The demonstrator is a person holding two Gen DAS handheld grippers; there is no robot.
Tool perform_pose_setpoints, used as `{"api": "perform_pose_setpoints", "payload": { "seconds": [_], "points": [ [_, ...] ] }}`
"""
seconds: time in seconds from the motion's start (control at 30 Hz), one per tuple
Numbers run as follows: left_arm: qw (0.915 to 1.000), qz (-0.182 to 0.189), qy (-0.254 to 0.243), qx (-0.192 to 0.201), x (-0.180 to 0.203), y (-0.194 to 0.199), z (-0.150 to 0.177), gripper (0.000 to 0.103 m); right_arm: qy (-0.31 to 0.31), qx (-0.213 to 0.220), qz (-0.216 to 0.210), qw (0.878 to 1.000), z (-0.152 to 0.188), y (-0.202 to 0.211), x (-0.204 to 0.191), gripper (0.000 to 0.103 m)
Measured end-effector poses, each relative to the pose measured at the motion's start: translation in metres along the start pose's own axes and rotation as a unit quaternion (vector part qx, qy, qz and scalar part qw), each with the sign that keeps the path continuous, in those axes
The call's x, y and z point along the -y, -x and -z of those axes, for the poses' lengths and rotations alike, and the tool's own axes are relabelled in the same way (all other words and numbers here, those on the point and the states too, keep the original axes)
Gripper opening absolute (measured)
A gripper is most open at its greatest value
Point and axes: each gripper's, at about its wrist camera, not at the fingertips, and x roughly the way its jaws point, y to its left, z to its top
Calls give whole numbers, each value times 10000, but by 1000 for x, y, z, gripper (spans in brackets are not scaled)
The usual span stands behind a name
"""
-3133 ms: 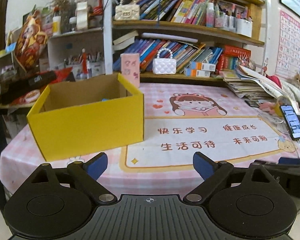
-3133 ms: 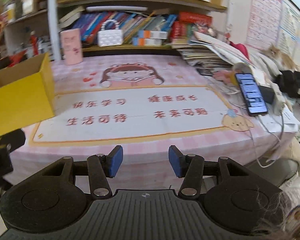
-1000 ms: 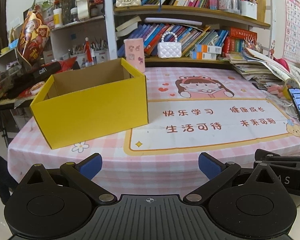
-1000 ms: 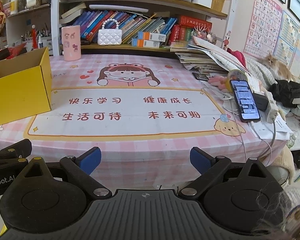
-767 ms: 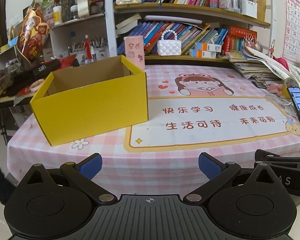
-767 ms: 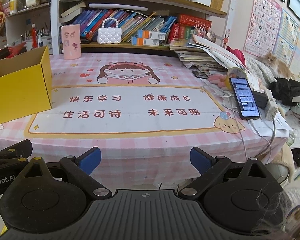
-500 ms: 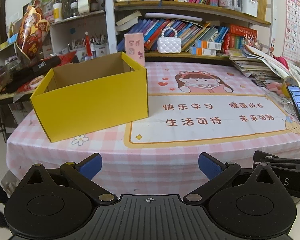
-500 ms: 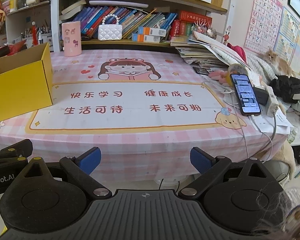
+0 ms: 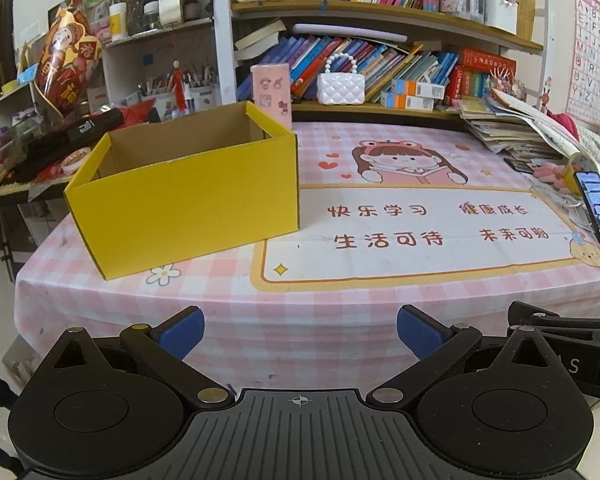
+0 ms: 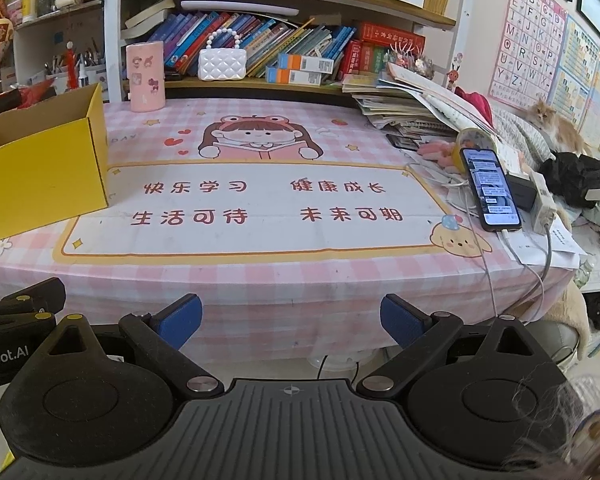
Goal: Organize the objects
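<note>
An open yellow cardboard box (image 9: pixel 188 196) stands on the left part of the table; it also shows in the right wrist view (image 10: pixel 40 168). Its inside is mostly hidden. A pink cup (image 9: pixel 271 94) stands behind it, also seen in the right wrist view (image 10: pixel 145 76). My left gripper (image 9: pixel 300 332) is open and empty, held off the table's front edge. My right gripper (image 10: pixel 291 322) is open and empty, also in front of the table edge, to the right of the left one.
The table has a pink checked cloth (image 9: pixel 236 308) with a printed mat (image 10: pixel 260 208). A phone (image 10: pixel 490 188) on a cable, papers (image 10: pixel 412 112) and clutter lie at the right. A white bag (image 9: pixel 341 88) and books fill the shelf behind. A cat (image 10: pixel 556 124) sits far right.
Both grippers have drawn back a little and lifted, so the table looks slightly farther. The right gripper opened wide since three seconds ago. Nothing on the table moved.
</note>
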Motion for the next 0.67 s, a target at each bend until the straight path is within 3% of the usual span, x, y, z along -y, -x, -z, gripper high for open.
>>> {"api": "perform_pose_setpoints", "payload": {
  "seconds": [0.67],
  "points": [
    [9999, -73, 76, 28, -1, -6, -4, 103, 64, -25, 26, 10000, 0, -4, 1, 96]
  ]
}}
